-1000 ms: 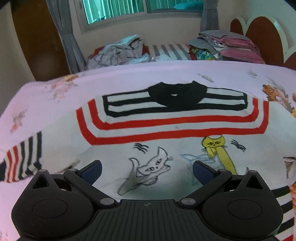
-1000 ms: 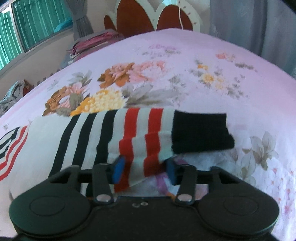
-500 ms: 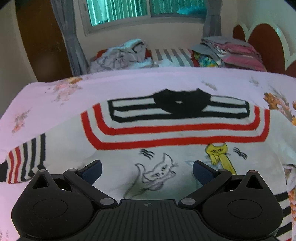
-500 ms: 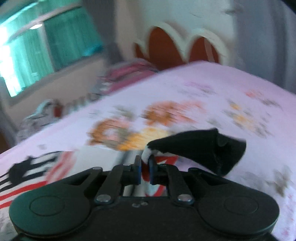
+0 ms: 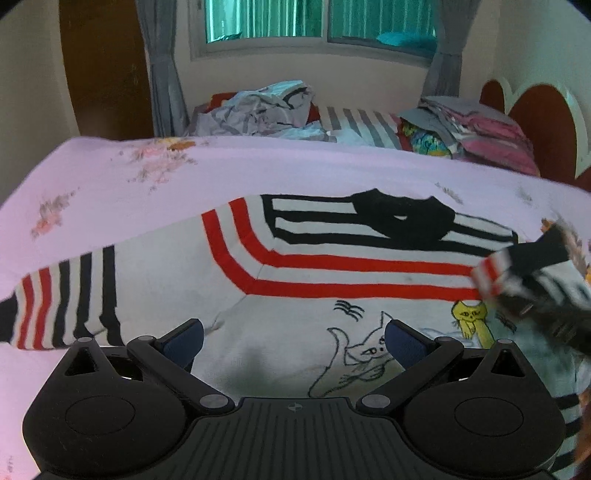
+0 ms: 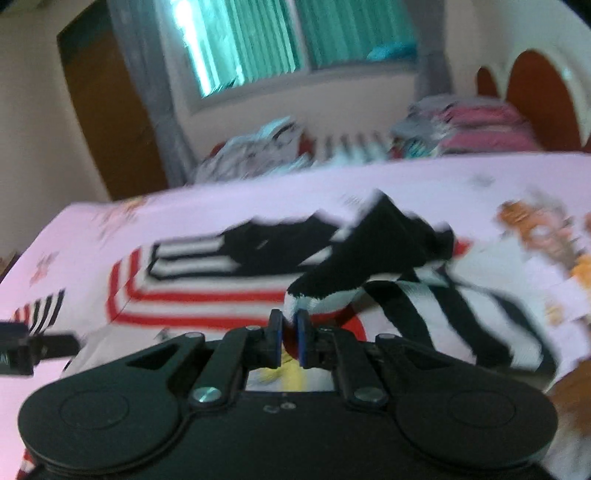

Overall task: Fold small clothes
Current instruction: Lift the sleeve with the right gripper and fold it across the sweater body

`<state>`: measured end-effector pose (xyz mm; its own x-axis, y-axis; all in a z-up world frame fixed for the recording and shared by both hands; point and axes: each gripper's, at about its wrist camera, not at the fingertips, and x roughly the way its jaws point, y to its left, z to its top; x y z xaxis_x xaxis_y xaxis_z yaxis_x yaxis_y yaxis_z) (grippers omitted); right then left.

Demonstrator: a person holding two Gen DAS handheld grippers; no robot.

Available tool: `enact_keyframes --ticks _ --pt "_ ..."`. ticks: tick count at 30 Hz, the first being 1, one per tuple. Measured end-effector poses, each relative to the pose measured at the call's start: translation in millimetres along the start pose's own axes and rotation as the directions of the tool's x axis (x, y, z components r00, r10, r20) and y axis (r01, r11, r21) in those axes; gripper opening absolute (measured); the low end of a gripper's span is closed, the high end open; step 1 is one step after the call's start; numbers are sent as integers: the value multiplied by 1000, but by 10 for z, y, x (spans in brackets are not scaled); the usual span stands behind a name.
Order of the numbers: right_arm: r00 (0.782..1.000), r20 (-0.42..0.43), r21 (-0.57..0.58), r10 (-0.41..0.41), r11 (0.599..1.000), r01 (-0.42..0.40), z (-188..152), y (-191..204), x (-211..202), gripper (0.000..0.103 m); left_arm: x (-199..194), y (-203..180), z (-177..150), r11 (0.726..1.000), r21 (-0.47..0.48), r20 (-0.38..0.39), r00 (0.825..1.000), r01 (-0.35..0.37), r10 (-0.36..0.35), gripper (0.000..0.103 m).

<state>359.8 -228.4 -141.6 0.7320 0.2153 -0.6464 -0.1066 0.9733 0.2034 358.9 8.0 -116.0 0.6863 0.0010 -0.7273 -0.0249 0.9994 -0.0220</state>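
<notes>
Bare pink bedsheet (image 5: 110, 177) lies clear left of the sweater (image 5: 280, 317).

A pink flowery bed (image 5: 258, 173) fills the room — far off, a green window (image 5: 317, 18) and grey curtains (image 5: 162, 66).

The sweater (image 5: 303, 314) is white with curved red and black stripes near its black collar (image 5: 402, 218), and below those stripes on its front are a grey-outlined white cat and a yellow cat. Its left sleeve (image 5: 62, 302) has red and black bands, and the lifted right sleeve (image 6: 373, 251) ends in a black cuff above red, white and black stripes. Under the sweater the bedsheet (image 5: 147, 184) is pale pink with orange and pink flowers.
</notes>
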Motion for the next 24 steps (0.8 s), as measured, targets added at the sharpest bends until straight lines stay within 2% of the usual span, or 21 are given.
enact_keyframes --ticks 1,3,4,6,9,11,14,18,19,20,22,24 --pt "1000 -17 1 12 1000 -12 -4 42 70 14 33 36 -7 1000 -13 -2 1000 25 -25 103" --pt "998 -48 9 33 999 -33 -12 99 166 29 105 87 -21 995 -42 -9 996 89 -90 103" --pt "998 -56 10 39 999 -38 5 107 181 34 141 85 -23 993 -47 -14 994 111 -112 103" --pt "999 -46 2 29 1000 -29 16 115 117 46 224 31 -25 987 -41 -28 987 158 -159 103" --pt "1000 -11 2 -17 1000 17 -55 74 -138 47 375 -114 -36 965 -39 -66 963 261 -263 103" --pt "996 -1 -4 -85 996 85 -127 -39 -299 50 472 -270 -63 949 -30 -103 944 313 -314 103" --pt "984 5 -3 -176 984 176 -291 -184 -509 52 658 -450 -110 941 -44 -146 930 335 -338 103" --pt "965 -4 52 -262 964 262 -476 -472 -652 54 870 -503 -132 936 -117 -153 926 330 -346 102" --pt "960 -9 66 -280 958 280 -485 -537 -648 54 901 -505 -134 932 -137 -144 924 336 -354 94" --pt "957 -12 80 -290 954 290 -540 -602 -661 54 924 -497 -134 927 -150 -126 924 343 -362 78" --pt "952 -14 106 -306 946 306 -551 -699 -632 54 961 -500 -122 923 -164 -108 924 347 -367 70" --pt "949 -18 118 -314 942 314 -577 -776 -606 54 991 -503 -100 925 -166 -104 927 342 -361 54"
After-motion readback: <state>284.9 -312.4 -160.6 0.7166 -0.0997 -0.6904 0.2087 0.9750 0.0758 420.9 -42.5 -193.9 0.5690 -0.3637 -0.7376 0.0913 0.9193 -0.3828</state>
